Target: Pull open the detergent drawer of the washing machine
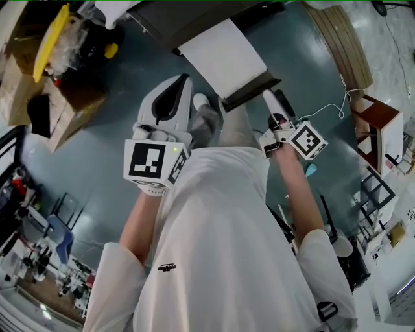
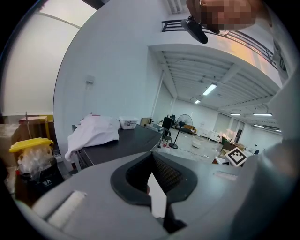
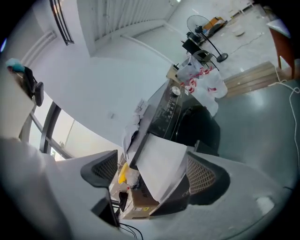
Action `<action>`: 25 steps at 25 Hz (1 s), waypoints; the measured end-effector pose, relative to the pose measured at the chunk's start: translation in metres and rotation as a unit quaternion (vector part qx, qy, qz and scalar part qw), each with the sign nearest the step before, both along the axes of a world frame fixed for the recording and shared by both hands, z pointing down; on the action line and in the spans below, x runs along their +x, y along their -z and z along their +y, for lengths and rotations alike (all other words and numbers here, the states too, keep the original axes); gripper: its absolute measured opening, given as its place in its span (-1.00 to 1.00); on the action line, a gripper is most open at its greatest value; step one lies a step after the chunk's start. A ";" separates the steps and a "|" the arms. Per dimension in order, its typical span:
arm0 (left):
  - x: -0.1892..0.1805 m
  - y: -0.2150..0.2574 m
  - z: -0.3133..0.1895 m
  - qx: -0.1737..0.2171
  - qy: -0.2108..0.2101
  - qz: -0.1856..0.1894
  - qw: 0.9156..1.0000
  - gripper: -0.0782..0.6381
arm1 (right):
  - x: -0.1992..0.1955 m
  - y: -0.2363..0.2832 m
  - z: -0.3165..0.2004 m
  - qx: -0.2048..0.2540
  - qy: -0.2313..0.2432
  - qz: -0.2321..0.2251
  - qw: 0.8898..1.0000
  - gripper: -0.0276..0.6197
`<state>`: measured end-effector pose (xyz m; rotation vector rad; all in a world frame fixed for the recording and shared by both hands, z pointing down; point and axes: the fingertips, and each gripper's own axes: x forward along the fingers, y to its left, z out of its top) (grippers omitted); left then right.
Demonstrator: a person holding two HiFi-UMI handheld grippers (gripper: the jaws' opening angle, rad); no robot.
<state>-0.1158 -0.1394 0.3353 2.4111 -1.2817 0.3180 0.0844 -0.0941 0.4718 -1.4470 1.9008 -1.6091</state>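
The dark washing machine [image 1: 170,19] stands at the top of the head view. Its drawer [image 1: 224,57], white on top with a dark front panel [image 1: 250,92], sticks far out toward me. My right gripper [image 1: 275,107] hangs just right of that front panel, apart from it. In the right gripper view the right gripper [image 3: 154,174] is open, with the drawer [image 3: 159,161] seen between its jaws but not touched. My left gripper [image 1: 183,87] is shut and empty, left of the drawer. The left gripper [image 2: 157,199] faces the machine's dark top [image 2: 126,143].
Cardboard boxes [image 1: 61,97] with a yellow lid sit on the floor to the left. Wooden boards [image 1: 343,45], a white cable [image 1: 324,107] and a shelf unit [image 1: 382,130] lie to the right. A white cloth [image 2: 93,131] rests on the machine's top. A standing fan [image 3: 201,26] stands beyond.
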 end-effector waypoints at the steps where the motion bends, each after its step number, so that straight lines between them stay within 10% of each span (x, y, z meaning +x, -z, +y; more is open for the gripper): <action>1: -0.002 0.003 0.000 0.002 0.002 0.001 1.000 -0.74 | 0.002 0.009 -0.003 0.013 0.007 0.015 1.000 0.44; 13: -0.017 0.038 0.007 0.030 0.026 0.025 0.999 -0.74 | -0.005 0.102 -0.028 0.099 0.071 0.090 0.989 -0.07; 25: -0.043 0.064 0.015 0.053 0.058 0.042 0.996 -0.74 | -0.031 0.165 -0.046 0.170 0.126 0.246 0.946 -0.59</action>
